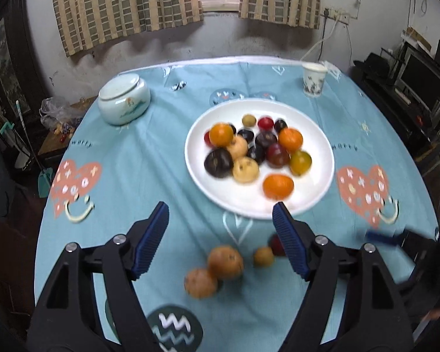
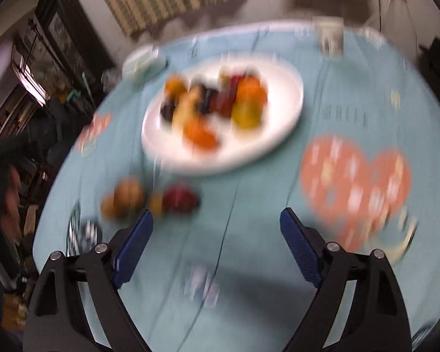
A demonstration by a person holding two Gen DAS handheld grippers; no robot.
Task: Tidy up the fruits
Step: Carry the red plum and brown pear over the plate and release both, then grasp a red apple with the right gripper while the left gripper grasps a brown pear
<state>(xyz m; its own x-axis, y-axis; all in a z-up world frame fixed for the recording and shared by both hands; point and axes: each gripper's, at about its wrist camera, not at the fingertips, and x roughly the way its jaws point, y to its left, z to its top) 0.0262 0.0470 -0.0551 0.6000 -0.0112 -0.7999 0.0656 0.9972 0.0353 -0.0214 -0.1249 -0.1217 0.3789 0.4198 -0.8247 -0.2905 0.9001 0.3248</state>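
Heaping white plate [image 1: 316, 187] with mixed fruit [image 1: 261, 149], four strays [image 1: 226, 262] on cloth.

Left gripper [image 1: 221, 212] hangs with jaws spread wide, holding nothing; right gripper [image 2: 216, 220] likewise.

White plate [image 1: 314, 199]; tablecloth [image 1: 149, 158] seemingly teal.

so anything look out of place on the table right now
Yes: four fruits lie loose on the tablecloth, short of the white plate holding the rest: two brownish-orange ones touching, a small tan one and a dark red one. Both hand-held grippers are open and empty.
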